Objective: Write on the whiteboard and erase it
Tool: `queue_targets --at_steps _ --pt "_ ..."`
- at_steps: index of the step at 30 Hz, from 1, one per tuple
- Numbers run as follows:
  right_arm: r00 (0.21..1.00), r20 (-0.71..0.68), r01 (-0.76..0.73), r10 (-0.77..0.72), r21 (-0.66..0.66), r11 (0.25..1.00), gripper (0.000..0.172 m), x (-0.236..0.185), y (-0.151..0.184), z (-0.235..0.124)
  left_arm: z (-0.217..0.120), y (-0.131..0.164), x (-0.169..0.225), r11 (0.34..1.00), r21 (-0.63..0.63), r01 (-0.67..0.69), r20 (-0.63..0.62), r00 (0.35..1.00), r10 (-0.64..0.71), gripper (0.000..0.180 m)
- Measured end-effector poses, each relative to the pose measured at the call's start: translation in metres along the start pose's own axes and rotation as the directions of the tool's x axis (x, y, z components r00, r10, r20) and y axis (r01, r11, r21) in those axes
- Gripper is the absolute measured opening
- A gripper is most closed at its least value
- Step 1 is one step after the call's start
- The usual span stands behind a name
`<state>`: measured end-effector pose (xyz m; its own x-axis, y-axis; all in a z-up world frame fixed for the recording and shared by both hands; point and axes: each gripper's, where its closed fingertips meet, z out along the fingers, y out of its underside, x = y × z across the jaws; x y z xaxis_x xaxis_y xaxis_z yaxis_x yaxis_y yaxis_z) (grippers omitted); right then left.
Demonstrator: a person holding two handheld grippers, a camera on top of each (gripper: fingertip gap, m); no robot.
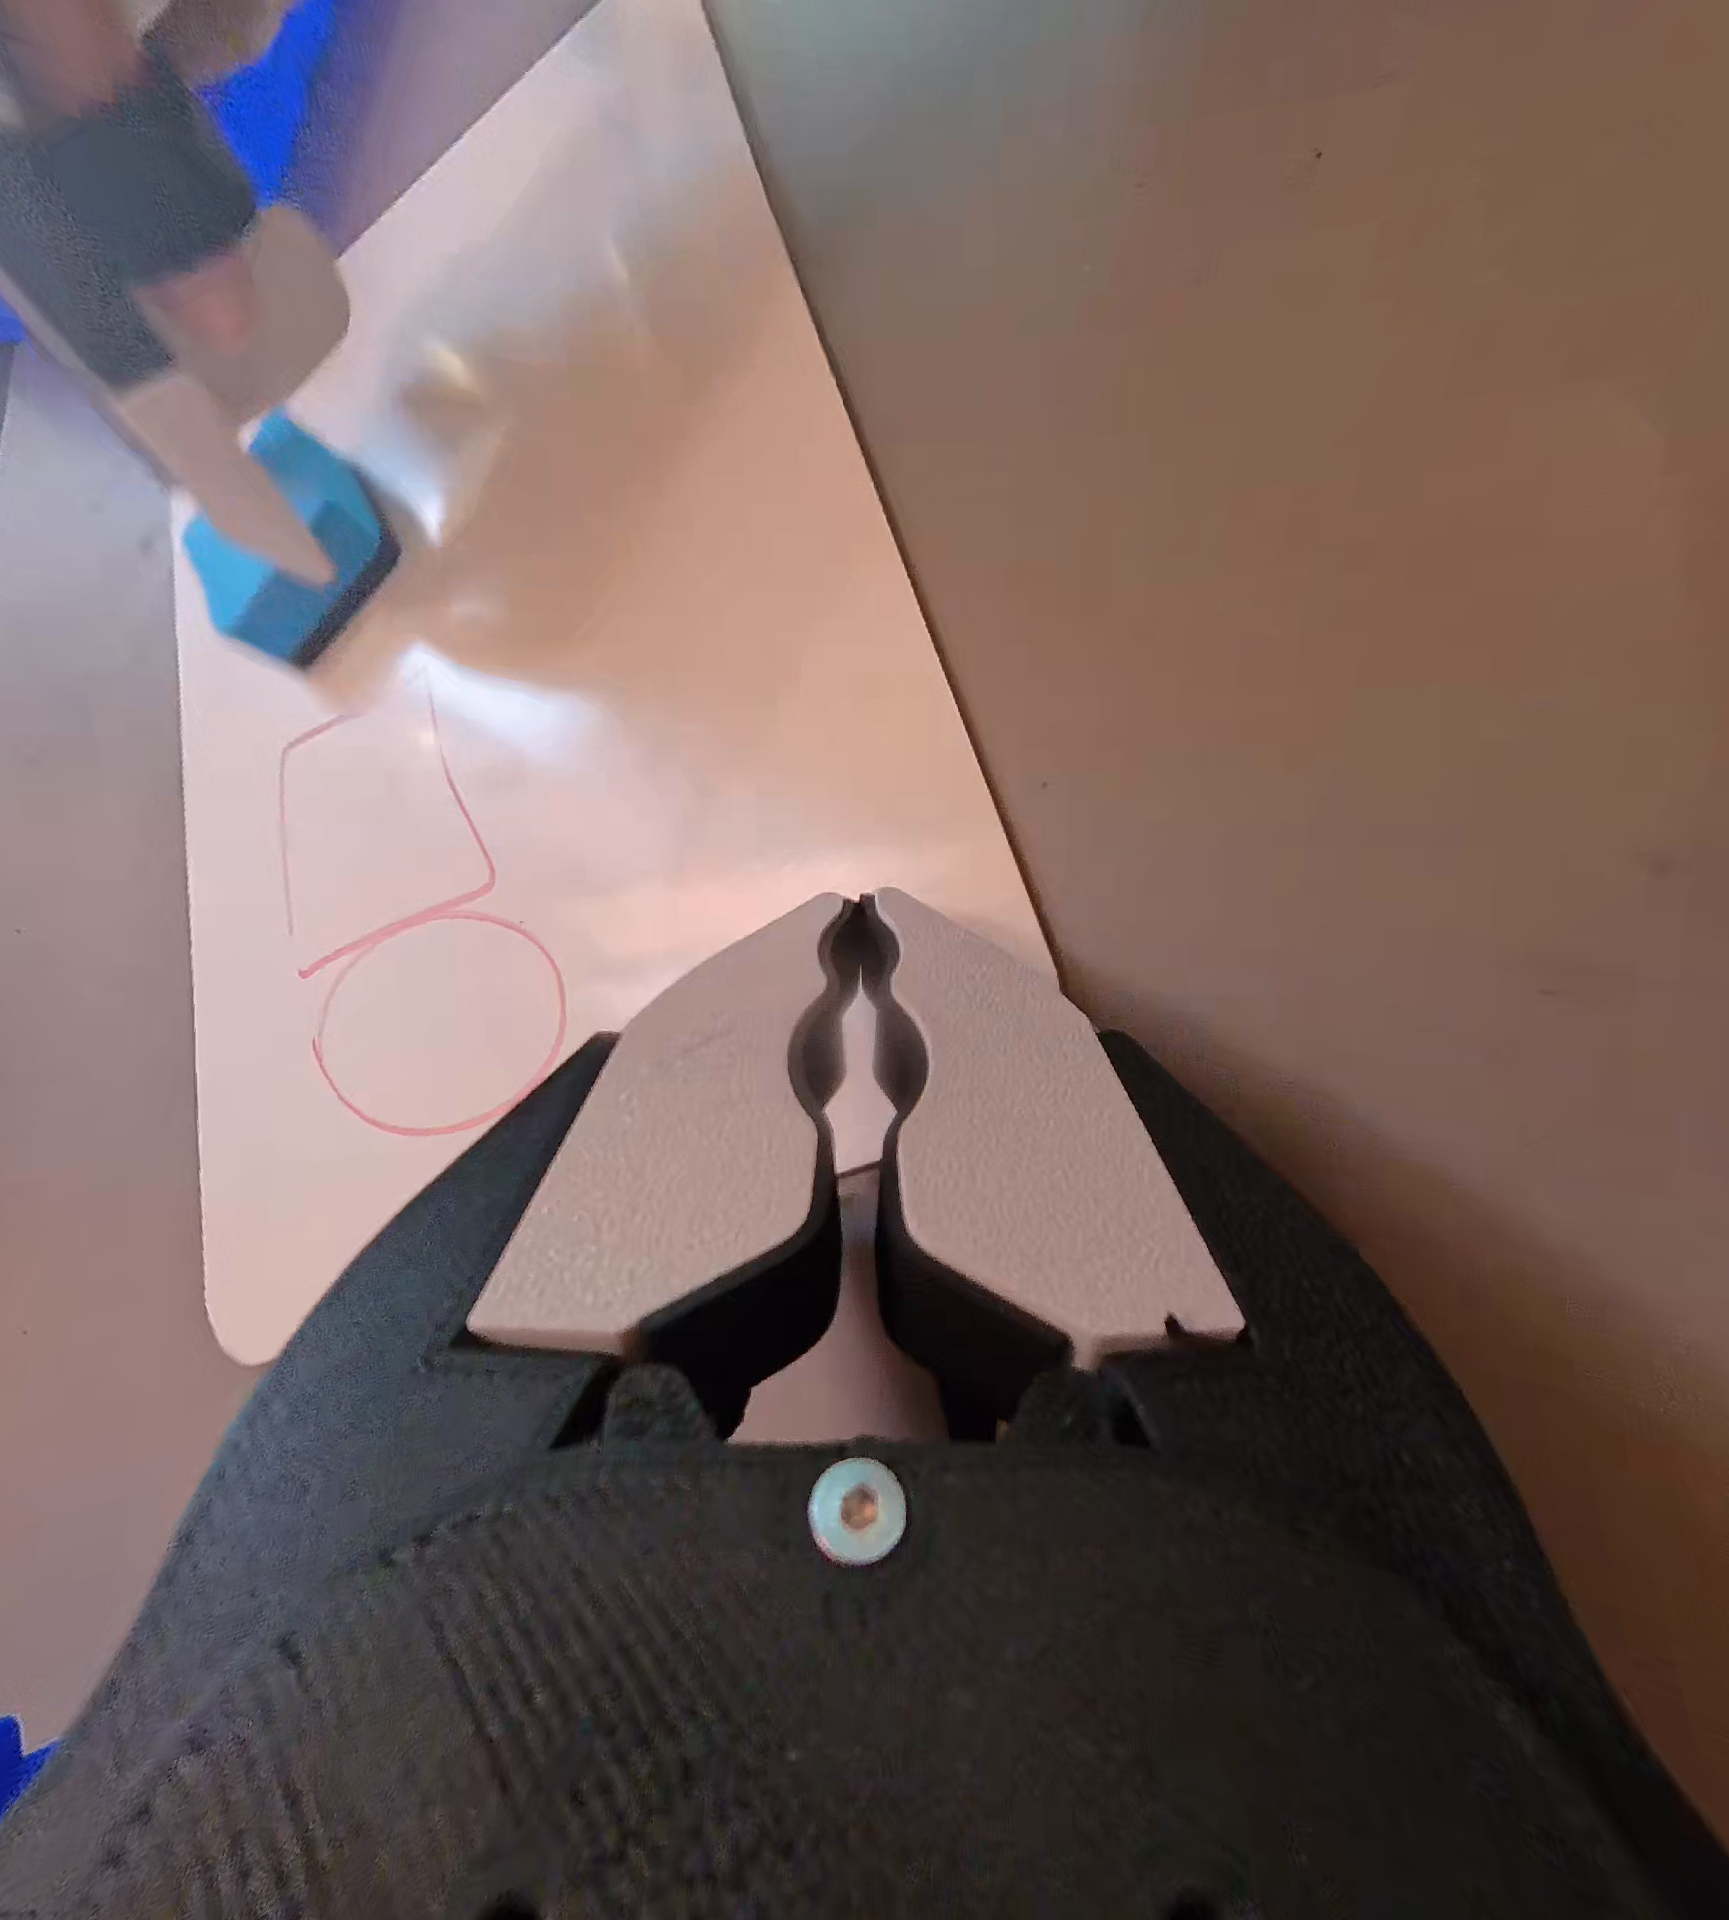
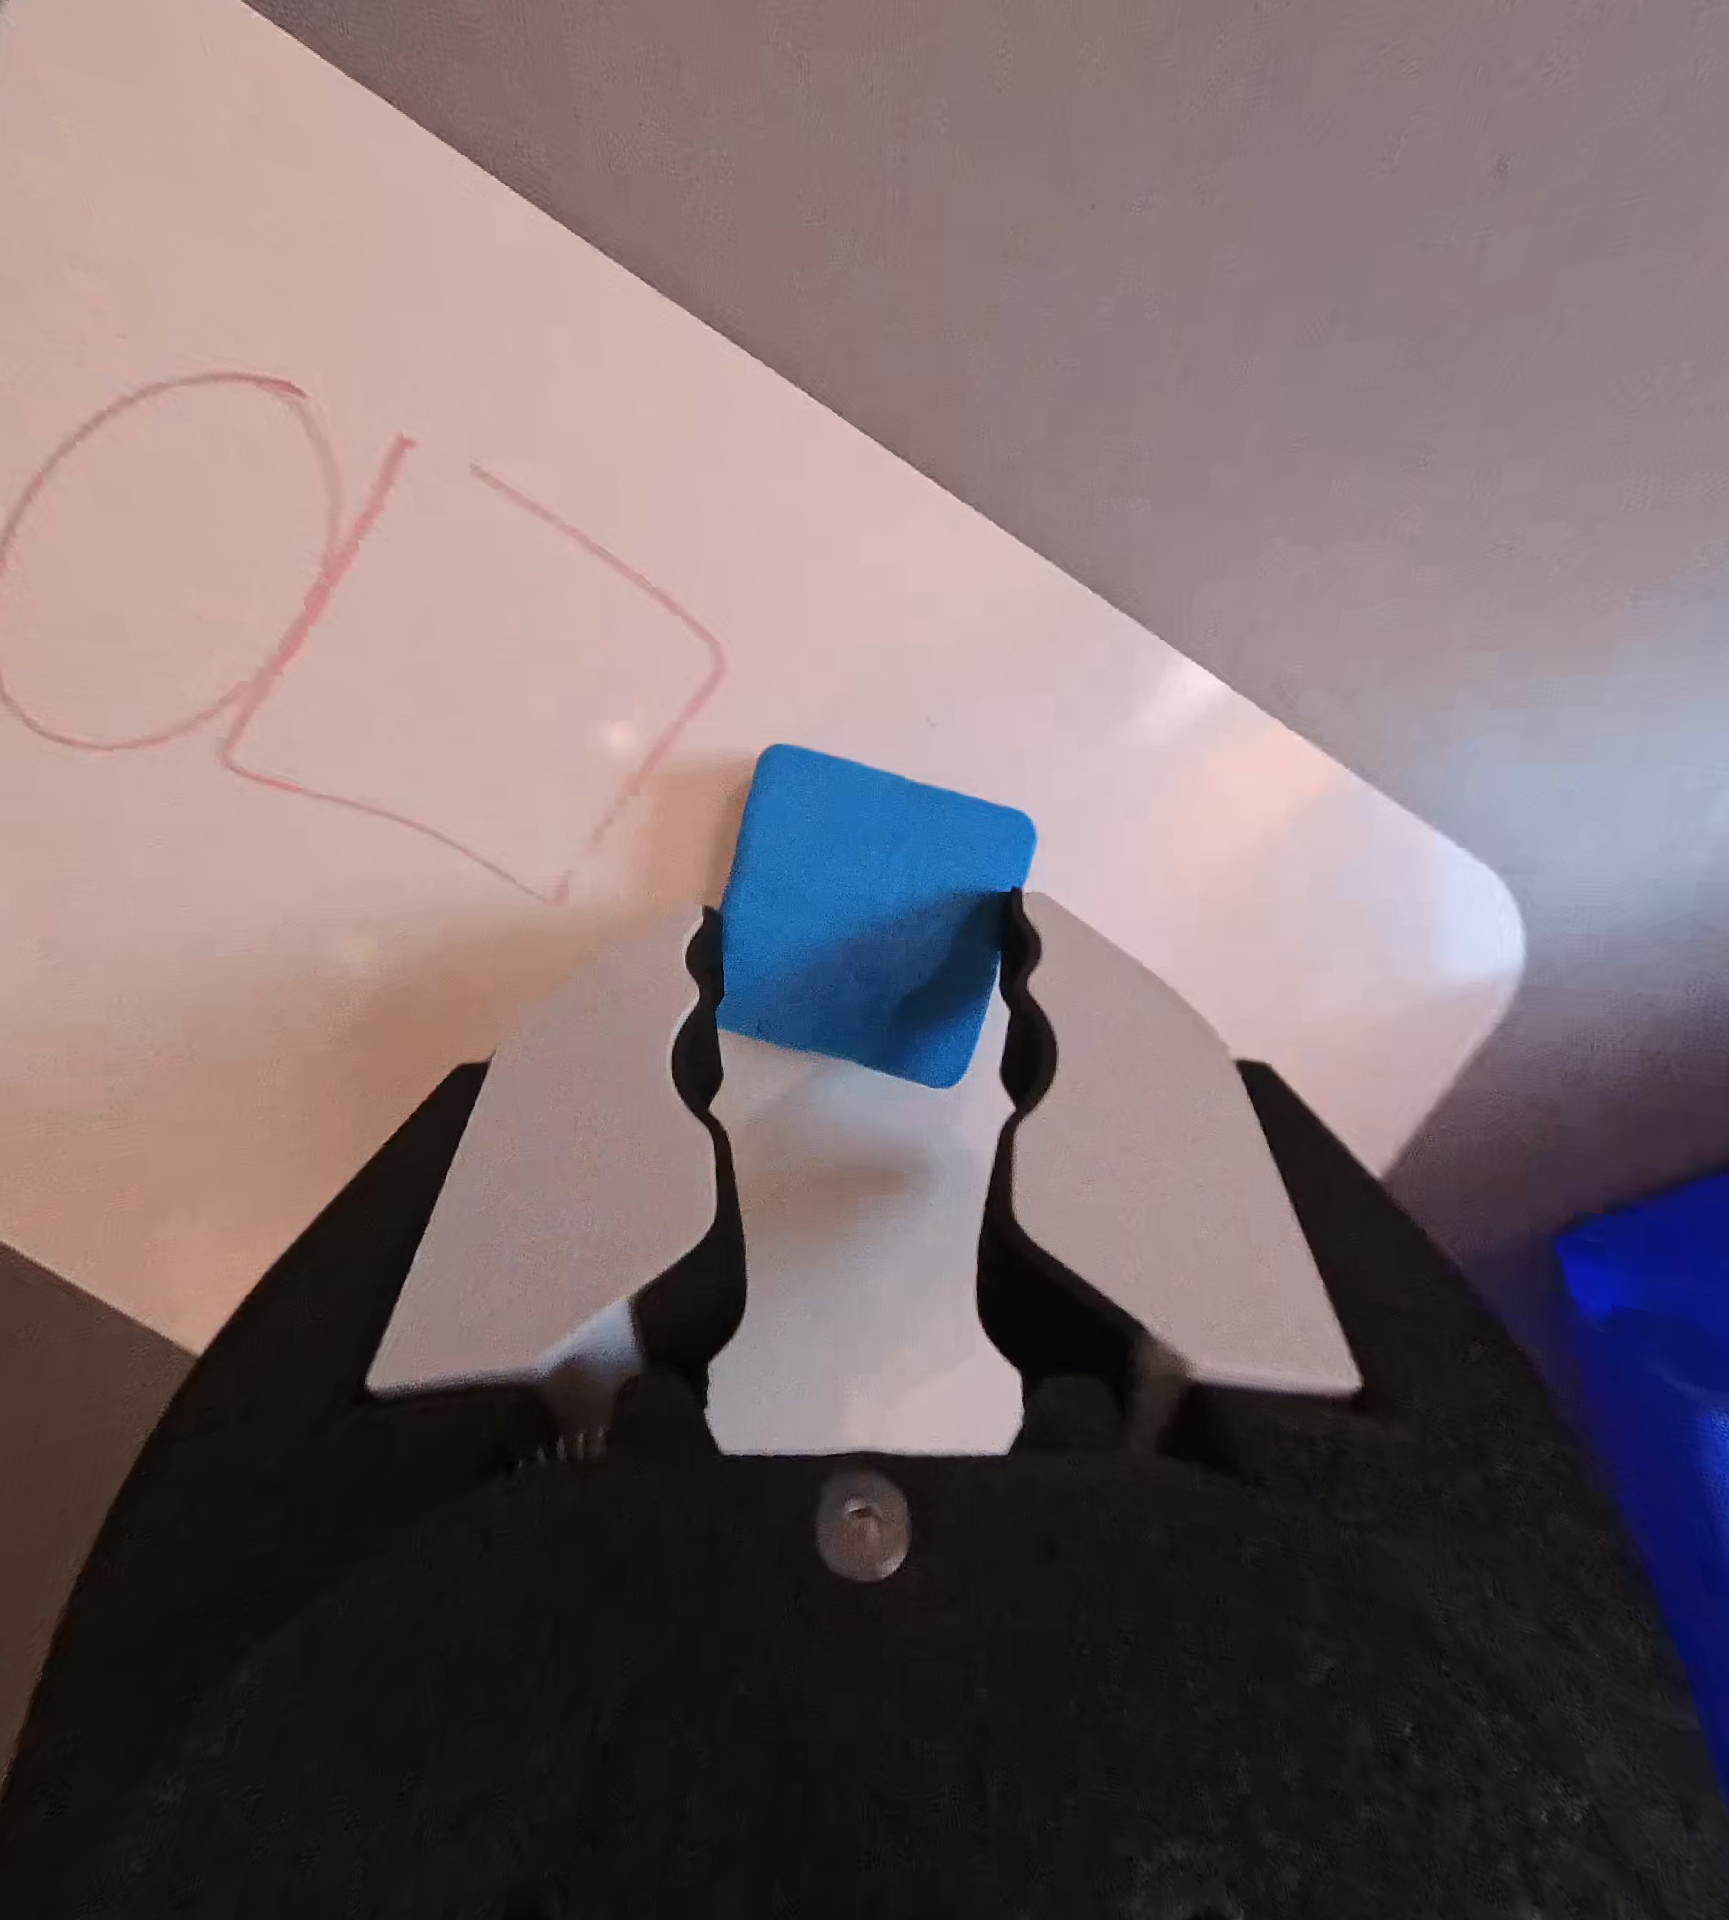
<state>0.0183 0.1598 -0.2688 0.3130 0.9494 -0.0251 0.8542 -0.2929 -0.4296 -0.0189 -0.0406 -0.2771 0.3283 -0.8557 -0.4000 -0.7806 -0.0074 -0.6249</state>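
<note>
Right gripper (image 2: 855,904): jaws wide, both pads pressed on the flanks of a blue eraser (image 2: 865,914). The eraser is a squarish foam block with rounded corners, skewed between the fingers, its far half projecting past the fingertips. In the left wrist view the same eraser (image 1: 294,540) sits with its dark underside on the whiteboard (image 1: 631,623).

Left gripper (image 1: 860,902): fingertips closed together, nothing between them; only the scalloped hollows behind the tips show gaps. Its tips are over the near part of the board, close to the board's right edge.

Whiteboard (image 2: 527,312): white, glossy sheet with rounded corners, lying flat on a grey-brown table (image 1: 1359,520).
- Red marks (image 2: 340,623): a circle and a rough four-sided outline, touching each other. The outline's nearest corner lies just beside the eraser; part of the line there looks faint or smeared.
- Open room: bare board on the eraser's far and right sides, out to the rounded corner (image 2: 1483,914). In the left wrist view, a broad bare strip runs between the marks and the board's right edge.
- Beyond the right edge: bare table.

Periphery: blue bin (image 2: 1712,1455) at the table's side, well apart from the eraser, just beyond the board's corner.
</note>
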Motion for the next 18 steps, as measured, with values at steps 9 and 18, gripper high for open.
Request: queue_targets --at_steps 9,18 --pt "0.966 0.116 0.24 -0.231 -0.064 0.969 0.052 -0.072 0.001 0.002 0.0 0.0 0.001 1.0 0.008 0.026 -0.015 1.0 -0.026 0.001" --pt "0.859 0.219 0.479 -0.462 -0.029 0.877 0.052 -0.143 -0.019 0.013 0.0 0.0 0.001 1.0 0.006 0.028 -0.022 0.999 -0.028 0.0"
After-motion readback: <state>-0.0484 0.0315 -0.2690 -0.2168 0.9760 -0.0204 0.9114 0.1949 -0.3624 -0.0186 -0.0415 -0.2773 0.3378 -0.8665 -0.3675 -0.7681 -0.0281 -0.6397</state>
